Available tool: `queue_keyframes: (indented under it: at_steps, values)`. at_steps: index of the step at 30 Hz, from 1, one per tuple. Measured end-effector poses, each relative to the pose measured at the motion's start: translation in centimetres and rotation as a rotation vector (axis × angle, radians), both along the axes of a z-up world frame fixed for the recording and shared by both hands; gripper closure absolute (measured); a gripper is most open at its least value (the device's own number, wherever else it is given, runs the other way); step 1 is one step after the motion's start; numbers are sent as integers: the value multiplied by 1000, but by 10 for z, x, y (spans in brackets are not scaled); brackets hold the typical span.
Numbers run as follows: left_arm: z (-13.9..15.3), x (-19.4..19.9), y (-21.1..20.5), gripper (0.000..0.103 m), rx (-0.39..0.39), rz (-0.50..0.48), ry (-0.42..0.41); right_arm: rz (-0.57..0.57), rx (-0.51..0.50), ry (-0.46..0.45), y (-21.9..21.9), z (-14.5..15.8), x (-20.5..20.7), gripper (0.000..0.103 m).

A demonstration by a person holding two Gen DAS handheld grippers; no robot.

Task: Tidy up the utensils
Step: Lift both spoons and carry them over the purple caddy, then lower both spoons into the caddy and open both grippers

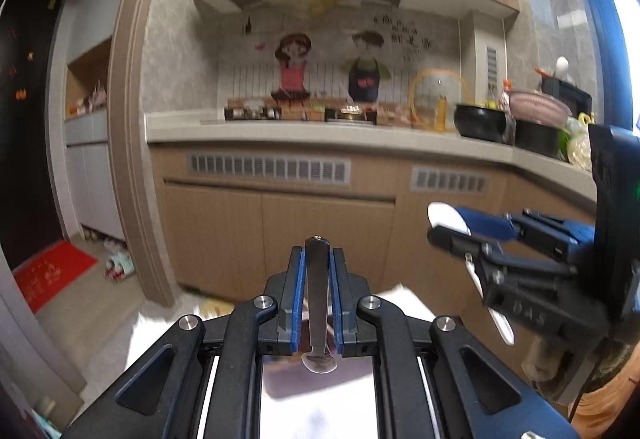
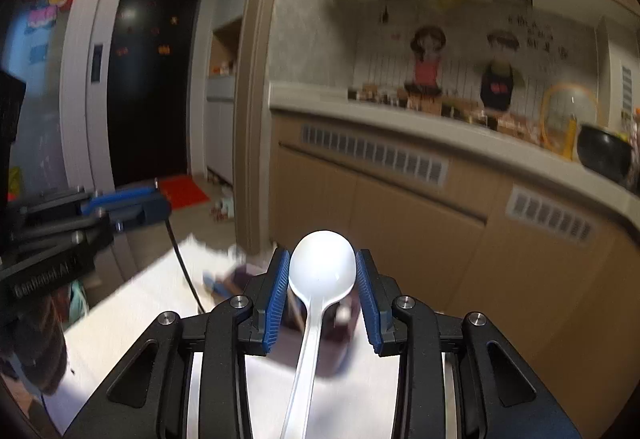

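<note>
nearest the lens in the left wrist view, the left gripper [image 1: 317, 287] has its jaws closed on a metal spoon [image 1: 318, 299], gripped along the flat handle; the handle end pokes out past the blue pads and the small bowl hangs back toward the camera. in the right wrist view the right gripper [image 2: 322, 279] carries a white plastic spoon [image 2: 320, 279], its rounded bowl seated between the ribbed blue pads and its long thin handle trailing back under the lens. both utensils are up in the air, above the white tabletop [image 2: 132, 303], which shows only as a blurred pale sheet below with something dark and purplish on it that i cannot identify.

the metal spoon is polished, narrow and hard, so smooth steel against the pads could slide lengthwise if the gripper tips or jolts. the plastic spoon looks the riskier hold: the jaws stand partly apart around a curved, glossy bowl, and whether the pads truly press on it is hard to say from this angle. a rounded shell gives little flat face to bite on, so it could pivot or pop out, and its light, flexible handle may swing. the two grippers also sit near each other, so a careless turn could knock the trailing handle against the other tool. a drop would likely land a spoon on the floor beyond the near edge of the tabletop.
</note>
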State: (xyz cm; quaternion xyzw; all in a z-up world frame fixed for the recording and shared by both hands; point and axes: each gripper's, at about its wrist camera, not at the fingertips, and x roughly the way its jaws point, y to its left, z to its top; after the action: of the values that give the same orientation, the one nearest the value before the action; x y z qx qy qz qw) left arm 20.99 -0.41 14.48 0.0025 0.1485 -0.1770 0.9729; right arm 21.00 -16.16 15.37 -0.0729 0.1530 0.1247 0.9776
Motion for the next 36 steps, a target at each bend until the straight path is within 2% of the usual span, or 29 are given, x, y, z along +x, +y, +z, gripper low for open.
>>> queue_keyframes:
  at_steps: [2, 4, 8, 13, 18, 23, 28, 36]
  values:
    - [8, 10, 1, 93, 1, 8, -12, 3, 14, -56, 2, 13, 15, 68]
    - [12, 23, 1, 93, 7, 16, -15, 13, 44, -72, 3, 17, 33, 68]
    - [8, 46, 2, 93, 17, 21, 5, 19, 86, -83, 3, 9, 67, 68]
    - [-16, 79, 2, 93, 21, 19, 70, 13, 100, -60, 6, -26, 105, 68]
    - [-52, 110, 2, 93, 21, 15, 171, -3, 141, 39, 4, -76, 136, 68]
    - [-87, 123, 3, 93, 14, 4, 255, 9, 153, 103, 2, -113, 145, 68]
    - [-114, 129, 2, 93, 7, 6, 328, -17, 121, 116, 7, -141, 144, 68]
    - [-123, 119, 4, 92, 12, 24, 346, -23, 50, 80, 15, -150, 138, 67]
